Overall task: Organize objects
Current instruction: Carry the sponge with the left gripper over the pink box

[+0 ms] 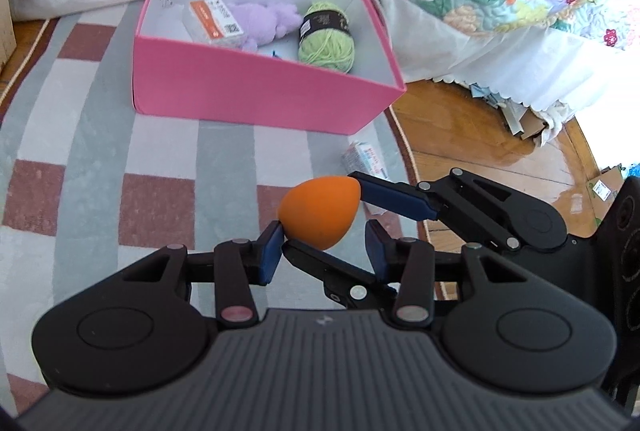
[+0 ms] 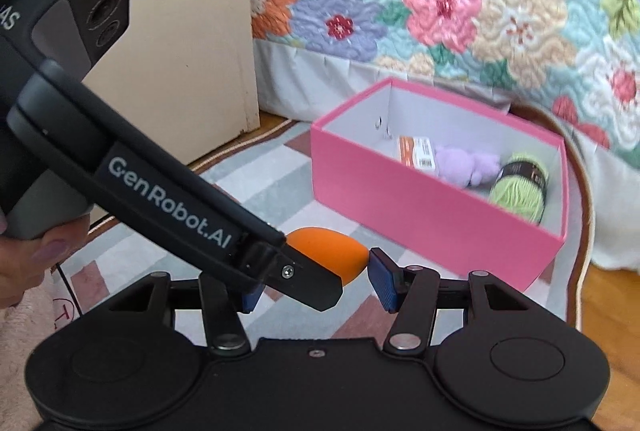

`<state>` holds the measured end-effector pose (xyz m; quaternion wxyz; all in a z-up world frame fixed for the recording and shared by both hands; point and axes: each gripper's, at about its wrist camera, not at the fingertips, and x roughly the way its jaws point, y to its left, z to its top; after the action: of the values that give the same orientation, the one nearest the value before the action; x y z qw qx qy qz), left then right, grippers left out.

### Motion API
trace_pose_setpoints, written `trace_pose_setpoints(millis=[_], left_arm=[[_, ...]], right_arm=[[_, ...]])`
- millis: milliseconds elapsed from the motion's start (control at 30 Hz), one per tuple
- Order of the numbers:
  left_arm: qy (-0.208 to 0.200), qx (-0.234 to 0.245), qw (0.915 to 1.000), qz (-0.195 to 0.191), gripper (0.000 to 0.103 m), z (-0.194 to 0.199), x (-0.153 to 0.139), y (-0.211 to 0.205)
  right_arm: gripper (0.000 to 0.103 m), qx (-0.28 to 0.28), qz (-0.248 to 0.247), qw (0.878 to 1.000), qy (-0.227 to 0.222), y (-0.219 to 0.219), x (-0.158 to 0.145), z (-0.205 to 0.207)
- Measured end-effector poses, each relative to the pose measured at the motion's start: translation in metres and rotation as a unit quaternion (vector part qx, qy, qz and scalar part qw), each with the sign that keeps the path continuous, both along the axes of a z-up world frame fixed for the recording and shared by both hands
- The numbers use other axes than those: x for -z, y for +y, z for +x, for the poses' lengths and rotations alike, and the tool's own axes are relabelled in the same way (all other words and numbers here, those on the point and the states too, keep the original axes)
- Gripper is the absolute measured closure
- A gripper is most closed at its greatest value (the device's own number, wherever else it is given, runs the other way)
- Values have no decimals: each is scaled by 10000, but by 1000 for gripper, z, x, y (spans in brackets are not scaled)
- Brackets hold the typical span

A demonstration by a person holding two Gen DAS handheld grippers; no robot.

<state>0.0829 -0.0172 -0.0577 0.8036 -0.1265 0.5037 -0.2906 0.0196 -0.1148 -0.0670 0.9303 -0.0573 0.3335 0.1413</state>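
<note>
Orange egg [image 1: 320, 211] is up off the rug [image 1: 160, 167], caught between both tools in the near-centre of the scene, not yet in the pink box [image 1: 260, 95].

R gripper [image 2: 316, 283]: fingers about half open and closed on the egg lengthwise. In its own view the pointed tip presses on the right pad [image 2: 382, 277]. The fat end runs toward the left pad, which is hidden behind the other tool's finger. The left view agrees: one finger sits at the tip, the other under the fat end.

L gripper [image 1: 323, 251]: fingers narrowly open, crossing the egg's short side. Its left pad [image 1: 269, 253] touches the fat end, but the right pad looks to stand just clear, w/ rug showing in the gap. Can't tell if it really grips.

Key relation: the egg's long axis runs fat end near-left to tip far-right in the left view, i.e. along the R gripper's closing line. My read is that R carries the load and L only steadies.

Box sits farther off on the rug, open top, near wall facing the tools. Inside are green yarn [image 1: 326, 31] at right, a purple plush [image 1: 264, 19] and a small carton [image 1: 212, 19] at left. The free floor looks to be near-centre, so the egg prob. goes up and over the near wall there. A small packet [image 1: 366, 159] lies on the rug just past the egg, near the box's right corner.
</note>
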Motion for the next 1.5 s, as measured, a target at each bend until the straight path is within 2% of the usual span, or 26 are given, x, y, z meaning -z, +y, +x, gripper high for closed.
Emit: trace_pose_setpoints(millis=[167, 300, 433, 633, 767, 833, 1000, 1133, 1333, 1500], left_arm=[[-132, 42, 9998, 115, 60, -1, -22, -5], [-44, -57, 9998, 188, 60, 3, -40, -10], [-127, 25, 9994, 327, 60, 10, -60, -16], [-268, 45, 9992, 300, 60, 32, -87, -19], [-392, -1, 9988, 302, 60, 53, -97, -23], [-308, -89, 9992, 231, 60, 70, -98, -24], [-132, -329, 9994, -10, 60, 119, -81, -31], [321, -539, 9978, -232, 60, 163, -52, -41], [567, -710, 9956, -208, 60, 207, -5, -63], [884, -864, 9914, -438, 60, 230, 34, -71]], right_arm=[[43, -62, -109, 9998, -145, 0, -19, 0], [43, -133, -119, 9997, -177, -3, -37, 3], [43, -122, -151, 9995, -262, -6, -53, 8], [43, -153, -242, 9986, -446, -15, -77, 26], [43, -117, -225, 9981, -564, -24, -84, 48], [43, -68, -176, 9982, -567, -29, -84, 60], [43, -58, -152, 9980, -608, -52, -72, 106], [45, 60, 17, 9994, -354, -71, -56, 140], [47, 186, -152, 9997, 92, -91, -24, 183], [52, 335, -233, 9976, 564, -110, 10, 209]])
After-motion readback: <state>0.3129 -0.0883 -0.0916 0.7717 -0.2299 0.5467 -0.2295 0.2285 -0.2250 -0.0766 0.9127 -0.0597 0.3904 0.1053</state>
